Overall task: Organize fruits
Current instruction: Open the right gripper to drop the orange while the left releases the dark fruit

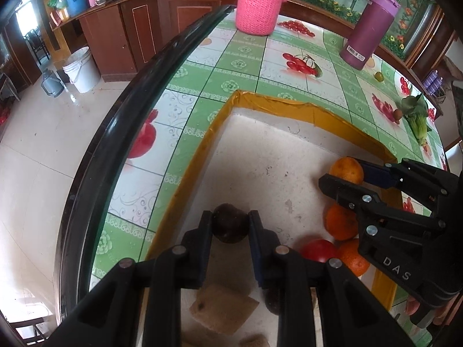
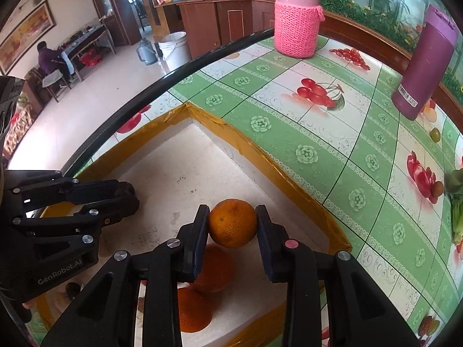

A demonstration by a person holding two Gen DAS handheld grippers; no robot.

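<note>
A shallow white box with a yellow taped rim lies on the fruit-patterned table. My left gripper is shut on a dark brown round fruit just above the box floor. My right gripper is shut on an orange over the box's right side. In the left wrist view the right gripper and its orange appear at the right. Below them lie two oranges and a red fruit. The left gripper shows at the left in the right wrist view.
Brown spongy blocks and another dark fruit lie in the box near me. A pink knitted jar, a purple bottle, a small green fruit and a leafy vegetable stand beyond. The table's black edge curves left.
</note>
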